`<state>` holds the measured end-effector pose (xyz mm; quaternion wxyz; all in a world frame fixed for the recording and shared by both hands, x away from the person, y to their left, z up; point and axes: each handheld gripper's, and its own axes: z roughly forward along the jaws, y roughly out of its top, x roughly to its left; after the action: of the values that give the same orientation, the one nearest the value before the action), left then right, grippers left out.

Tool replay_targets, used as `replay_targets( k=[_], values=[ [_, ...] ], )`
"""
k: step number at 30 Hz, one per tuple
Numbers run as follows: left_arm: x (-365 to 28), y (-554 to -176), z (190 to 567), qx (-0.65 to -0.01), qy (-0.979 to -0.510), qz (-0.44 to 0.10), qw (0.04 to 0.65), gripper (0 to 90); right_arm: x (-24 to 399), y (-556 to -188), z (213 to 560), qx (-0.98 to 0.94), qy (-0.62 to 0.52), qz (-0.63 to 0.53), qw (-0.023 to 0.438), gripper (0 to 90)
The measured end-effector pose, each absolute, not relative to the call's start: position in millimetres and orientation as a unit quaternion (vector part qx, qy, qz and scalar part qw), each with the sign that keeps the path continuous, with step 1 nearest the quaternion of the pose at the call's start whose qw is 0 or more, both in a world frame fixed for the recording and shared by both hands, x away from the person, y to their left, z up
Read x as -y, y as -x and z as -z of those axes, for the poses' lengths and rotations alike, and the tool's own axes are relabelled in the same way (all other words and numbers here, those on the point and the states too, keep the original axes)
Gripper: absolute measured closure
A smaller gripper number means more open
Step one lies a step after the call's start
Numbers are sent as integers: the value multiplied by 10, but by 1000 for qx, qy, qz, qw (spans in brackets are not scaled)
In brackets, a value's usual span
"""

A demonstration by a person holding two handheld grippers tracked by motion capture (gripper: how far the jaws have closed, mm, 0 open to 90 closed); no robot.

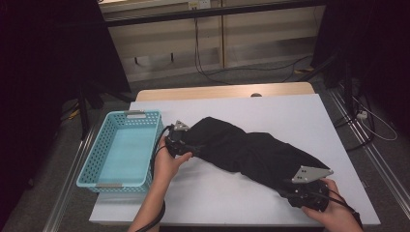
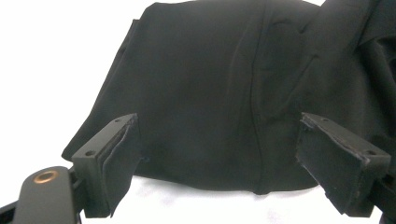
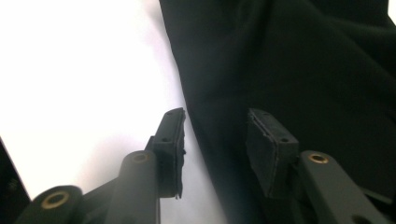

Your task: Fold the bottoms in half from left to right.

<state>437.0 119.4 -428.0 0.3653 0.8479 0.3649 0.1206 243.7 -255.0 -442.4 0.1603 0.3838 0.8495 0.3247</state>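
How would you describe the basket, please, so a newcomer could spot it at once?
Start at the white table and look to its left edge. The basket sits there beside the black garment: a turquoise plastic tub with perforated walls, the one coloured thing.

surface: white table (image 1: 232, 193) | on it: black garment (image 1: 246, 152) across middle, turquoise basket (image 1: 96, 166) at left edge

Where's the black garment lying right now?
In the high view the black garment lies diagonally across the white table, right of the blue basket, stretched between the left claw and right claw.
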Motion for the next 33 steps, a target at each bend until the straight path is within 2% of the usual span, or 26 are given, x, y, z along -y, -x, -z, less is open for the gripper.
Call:
replay_targets(
  k=[3,7,10,15,24,33],
  values=[
    [-1200,-4368,4266,-368,-844,-124,371,152,2555,-2443,4475,-853,-381,-317,162,569],
    [-1204,-4368,4266,-370,-842,-121,373,152,2582,-2469,4486,-850,-382,-323,166,757],
    [-1208,-4370,4267,-368,-843,-123,371,152,2614,-2481,4490,-847,-387,-321,173,852],
    [-1193,-4366,4265,-365,-845,-125,369,152,2597,-2466,4461,-855,-379,-300,187,873],
    [-1208,-4373,4251,-366,-845,-126,369,152,2812,-2297,4412,-857,-384,-308,149,875],
    [-1218,-4362,4226,-366,-844,-126,371,153,2922,-2237,4395,-863,-381,-301,143,863]
  ],
)
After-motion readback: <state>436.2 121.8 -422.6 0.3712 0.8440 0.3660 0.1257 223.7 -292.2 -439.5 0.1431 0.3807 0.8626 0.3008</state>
